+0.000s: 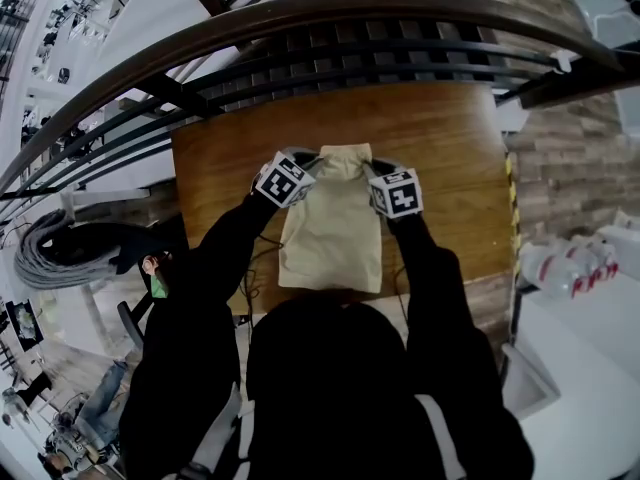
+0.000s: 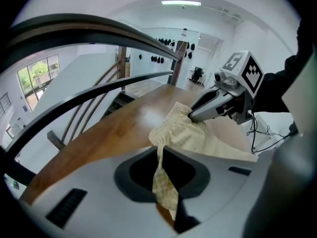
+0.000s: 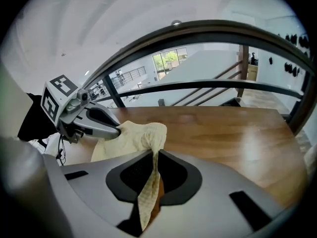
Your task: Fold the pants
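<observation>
Near end of the pants (image 1: 330, 233) out of sight behind the person's dark hood (image 1: 330, 368), worktop (image 1: 450, 133) near edge covered too, distant hall (image 1: 60, 28) too small to read

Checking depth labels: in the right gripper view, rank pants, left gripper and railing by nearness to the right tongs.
1. pants, clamped in the right gripper's tongs.
2. left gripper, at left, gripping the other corner.
3. railing, beyond the table's far edge.

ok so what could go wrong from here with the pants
1. The left tongs and right tongs each pinch only a narrow bunch of the pants at their far end, so the cloth may slip out when lifted.
2. The near end lies close to the front edge of the table and could slide off if dragged.
</observation>
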Action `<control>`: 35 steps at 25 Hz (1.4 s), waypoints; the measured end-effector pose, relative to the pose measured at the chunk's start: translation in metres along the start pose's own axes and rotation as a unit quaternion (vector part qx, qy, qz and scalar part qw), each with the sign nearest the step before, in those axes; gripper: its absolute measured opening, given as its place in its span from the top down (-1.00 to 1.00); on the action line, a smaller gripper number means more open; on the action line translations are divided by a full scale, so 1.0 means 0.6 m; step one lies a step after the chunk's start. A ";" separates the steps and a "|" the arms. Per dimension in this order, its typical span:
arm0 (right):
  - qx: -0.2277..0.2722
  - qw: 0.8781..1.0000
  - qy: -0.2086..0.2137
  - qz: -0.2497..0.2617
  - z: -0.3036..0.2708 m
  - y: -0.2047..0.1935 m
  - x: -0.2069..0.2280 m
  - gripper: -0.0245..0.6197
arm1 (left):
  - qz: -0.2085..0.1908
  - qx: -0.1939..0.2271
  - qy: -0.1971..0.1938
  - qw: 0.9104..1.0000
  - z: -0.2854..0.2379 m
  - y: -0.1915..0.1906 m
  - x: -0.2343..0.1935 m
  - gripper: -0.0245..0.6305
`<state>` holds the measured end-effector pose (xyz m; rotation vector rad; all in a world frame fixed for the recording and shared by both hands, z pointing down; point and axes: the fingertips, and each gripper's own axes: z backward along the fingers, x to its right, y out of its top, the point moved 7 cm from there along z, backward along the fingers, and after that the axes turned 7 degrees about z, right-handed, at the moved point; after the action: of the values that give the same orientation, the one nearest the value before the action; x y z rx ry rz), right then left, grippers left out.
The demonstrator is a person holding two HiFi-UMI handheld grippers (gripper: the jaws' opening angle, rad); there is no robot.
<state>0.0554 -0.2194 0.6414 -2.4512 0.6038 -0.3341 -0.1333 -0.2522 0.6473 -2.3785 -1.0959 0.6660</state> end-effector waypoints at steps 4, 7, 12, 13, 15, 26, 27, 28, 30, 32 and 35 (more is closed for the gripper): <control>0.018 1.000 0.011 0.011 0.028 -0.001 -0.007 0.81 | -0.016 0.020 0.006 1.000 0.024 0.005 0.020 0.82; 0.034 0.999 0.022 0.028 0.056 -0.002 -0.012 0.81 | -0.035 0.038 0.012 0.999 0.044 0.015 0.042 0.82; 0.068 0.994 0.022 0.081 0.112 -0.028 -0.036 0.81 | -0.086 0.067 0.015 0.994 0.082 0.000 0.101 0.82; 0.074 0.993 0.022 0.090 0.123 -0.032 -0.046 0.81 | -0.095 0.071 0.016 0.993 0.090 -0.007 0.112 0.82; 0.075 0.992 0.027 0.101 0.144 -0.044 -0.063 0.81 | -0.103 0.074 0.019 0.992 0.098 -0.018 0.134 0.82; 0.085 0.976 0.043 0.198 0.237 -0.116 -0.116 0.81 | -0.184 0.089 0.030 0.978 0.143 -0.061 0.249 0.82; 0.085 0.974 0.044 0.206 0.242 -0.123 -0.122 0.81 | -0.193 0.088 0.031 0.977 0.146 -0.067 0.258 0.82; 0.085 0.972 0.045 0.214 0.245 -0.129 -0.128 0.81 | -0.200 0.087 0.032 0.975 0.148 -0.074 0.267 0.82; 0.085 0.969 0.046 0.226 0.252 -0.143 -0.139 0.81 | -0.208 0.087 0.034 0.974 0.152 -0.087 0.282 0.82; 0.084 0.966 0.049 0.239 0.259 -0.156 -0.149 0.81 | -0.216 0.085 0.038 0.972 0.155 -0.099 0.297 0.81; 0.083 0.961 0.055 0.260 0.267 -0.174 -0.166 0.81 | -0.229 0.079 0.041 0.969 0.156 -0.117 0.316 0.82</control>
<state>0.0634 -0.0177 0.5662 -2.0295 1.1823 -0.2899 -0.1201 -0.0446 0.5675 -1.9025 -1.4294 0.4643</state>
